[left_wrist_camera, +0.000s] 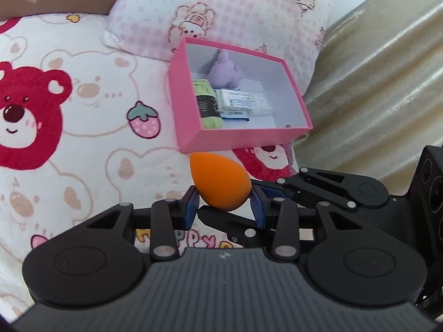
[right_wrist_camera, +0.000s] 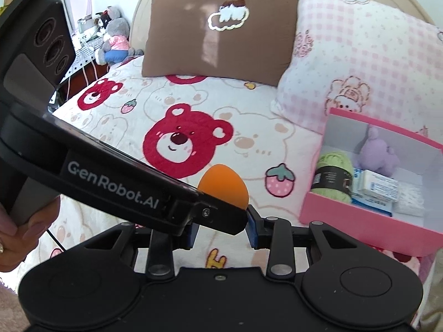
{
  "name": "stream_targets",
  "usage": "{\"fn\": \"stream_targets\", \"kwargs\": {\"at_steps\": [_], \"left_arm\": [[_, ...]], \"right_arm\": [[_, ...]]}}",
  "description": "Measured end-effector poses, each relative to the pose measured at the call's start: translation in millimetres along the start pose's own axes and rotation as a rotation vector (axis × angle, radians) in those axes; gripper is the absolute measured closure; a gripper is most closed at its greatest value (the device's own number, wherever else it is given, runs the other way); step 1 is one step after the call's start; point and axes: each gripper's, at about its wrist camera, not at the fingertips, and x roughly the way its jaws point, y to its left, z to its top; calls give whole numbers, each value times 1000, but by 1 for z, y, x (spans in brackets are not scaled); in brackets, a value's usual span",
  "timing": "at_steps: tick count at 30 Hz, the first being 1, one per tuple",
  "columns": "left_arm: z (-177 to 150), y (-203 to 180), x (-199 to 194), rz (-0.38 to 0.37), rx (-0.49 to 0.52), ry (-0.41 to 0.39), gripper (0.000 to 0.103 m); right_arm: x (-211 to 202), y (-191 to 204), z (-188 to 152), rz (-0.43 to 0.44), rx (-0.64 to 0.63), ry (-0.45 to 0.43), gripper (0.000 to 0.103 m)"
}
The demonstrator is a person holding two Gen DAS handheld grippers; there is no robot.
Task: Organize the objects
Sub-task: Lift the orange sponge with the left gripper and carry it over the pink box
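The orange teardrop sponge (left_wrist_camera: 220, 184) is clamped between the blue pads of the left hand-held gripper (left_wrist_camera: 224, 207), held by its rounded fat end with the narrow tip pointing toward the pink box (left_wrist_camera: 243, 138), above the bear-print bed cover (left_wrist_camera: 83, 110). The right hand-held gripper (right_wrist_camera: 223, 231) sits just below and beside it, jaws nearly closed; the left tool's body crosses in front of them, and I cannot tell whether its pads touch the sponge or hold anything. The sponge looks very light, soft and springy, with a matte surface that should not slip; a grip across the widest part is the safest place, since the tapered tip would likely squirt out, and a hard squeeze only deforms it. One sponge is in view. The open box lies near it on the bed and holds one lilac plush toy (left_wrist_camera: 224, 73), one skein of green yarn (left_wrist_camera: 206, 102), and a few flat white packets (left_wrist_camera: 243, 102), two or three, hard to separate. Two pillows sit behind: one brown (right_wrist_camera: 218, 27), one pink checked (right_wrist_camera: 360, 63).
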Motion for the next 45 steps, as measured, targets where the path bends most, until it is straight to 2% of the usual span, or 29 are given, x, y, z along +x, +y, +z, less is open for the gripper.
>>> {"fn": "stream_targets", "kwargs": {"at_steps": [17, 29, 34, 39, 45], "left_arm": [[25, -50, 38, -40, 130, 88, 65], [58, -79, 70, -51, 206, 102, 65], [78, -98, 84, -25, 293, 100, 64], [98, -100, 108, -40, 279, 126, 63], [119, -100, 148, -52, 281, 160, 63]], "right_arm": [[-21, -45, -10, -75, 48, -18, 62], [-24, -88, -8, -120, 90, -93, 62], [-18, -111, -3, -129, 96, -132, 63], [-9, -135, -4, -134, 112, -162, 63], [13, -165, 2, -180, 151, -122, 64]]}}
